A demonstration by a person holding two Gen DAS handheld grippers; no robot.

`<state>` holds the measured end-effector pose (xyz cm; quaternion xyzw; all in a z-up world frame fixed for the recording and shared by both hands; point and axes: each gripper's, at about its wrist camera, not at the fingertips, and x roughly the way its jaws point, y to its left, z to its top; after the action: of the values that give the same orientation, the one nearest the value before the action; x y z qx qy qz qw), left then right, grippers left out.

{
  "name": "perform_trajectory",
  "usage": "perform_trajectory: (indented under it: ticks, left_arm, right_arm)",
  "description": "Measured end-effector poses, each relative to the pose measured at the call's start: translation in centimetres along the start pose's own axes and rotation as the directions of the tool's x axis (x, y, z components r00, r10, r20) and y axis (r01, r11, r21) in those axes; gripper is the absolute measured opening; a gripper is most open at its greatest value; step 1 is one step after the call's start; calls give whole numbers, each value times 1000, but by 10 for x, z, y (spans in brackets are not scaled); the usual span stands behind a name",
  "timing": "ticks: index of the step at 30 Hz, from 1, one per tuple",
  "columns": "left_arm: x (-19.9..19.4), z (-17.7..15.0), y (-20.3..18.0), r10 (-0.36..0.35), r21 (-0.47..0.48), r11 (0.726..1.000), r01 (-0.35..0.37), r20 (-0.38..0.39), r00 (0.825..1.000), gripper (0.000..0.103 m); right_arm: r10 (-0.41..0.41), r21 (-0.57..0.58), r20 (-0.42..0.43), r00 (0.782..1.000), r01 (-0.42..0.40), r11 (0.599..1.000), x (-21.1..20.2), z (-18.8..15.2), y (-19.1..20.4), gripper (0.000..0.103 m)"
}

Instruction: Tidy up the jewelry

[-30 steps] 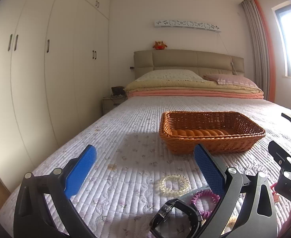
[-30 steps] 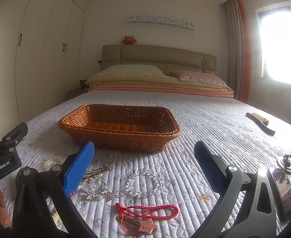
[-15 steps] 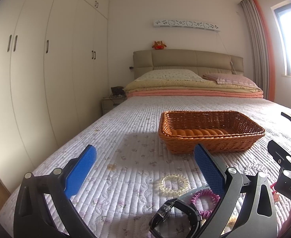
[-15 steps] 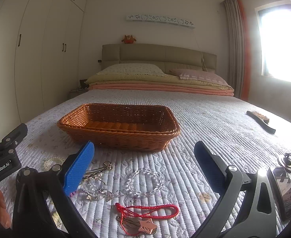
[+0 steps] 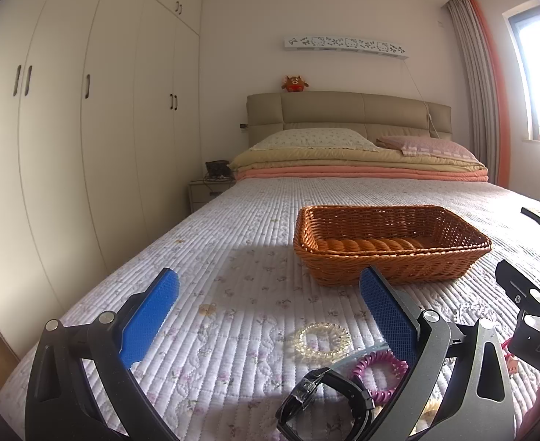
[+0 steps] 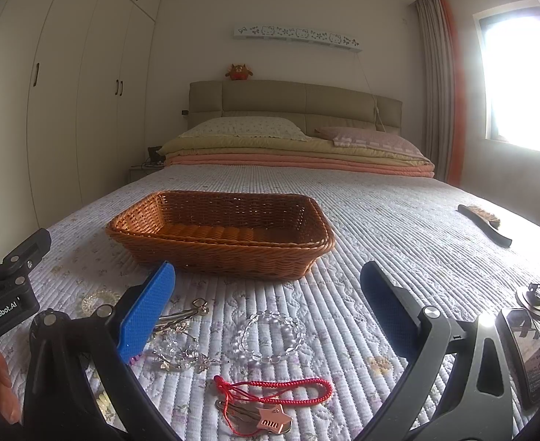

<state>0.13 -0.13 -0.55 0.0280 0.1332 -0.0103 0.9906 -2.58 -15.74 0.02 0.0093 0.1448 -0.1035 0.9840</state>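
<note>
The left gripper (image 5: 268,307) hangs low over the quilted white bedspread (image 5: 233,242) with its blue-padded fingers (image 5: 148,316) spread wide and nothing between them. A clear coiled hair tie (image 5: 322,339) lies just inside its right finger, while a pink coiled hair tie (image 5: 378,369) and a black wristwatch (image 5: 325,400) lie nearer the camera, partly under that finger.

The right gripper (image 6: 266,308) is likewise wide open and holds nothing. Between its fingers lie one clear beaded bracelet (image 6: 268,336), one red braided cord with a rose-gold star charm (image 6: 273,402), and a tangle of crystal and metal pieces (image 6: 178,349) beside the left finger; I cannot count those.

One rectangular woven orange-brown basket (image 6: 218,233) sits beyond both grippers, apart from the jewelry. A smartphone (image 6: 525,356) lies outside the right finger, with a dark brush (image 6: 485,224) farther off.

The left gripper's body reads "GenRobot.AI" in the right wrist view; the right one shows "DAS", cut off.
</note>
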Motion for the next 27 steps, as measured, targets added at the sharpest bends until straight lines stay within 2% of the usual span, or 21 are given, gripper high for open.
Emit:
perform_trajectory:
  ticks: [27]
  left_arm:
    - [0,0,0,0,0,1000,0,-1,1000,96]
  right_arm:
    - [1,-1,-5,1000,-1,1000,1,-1,0,97]
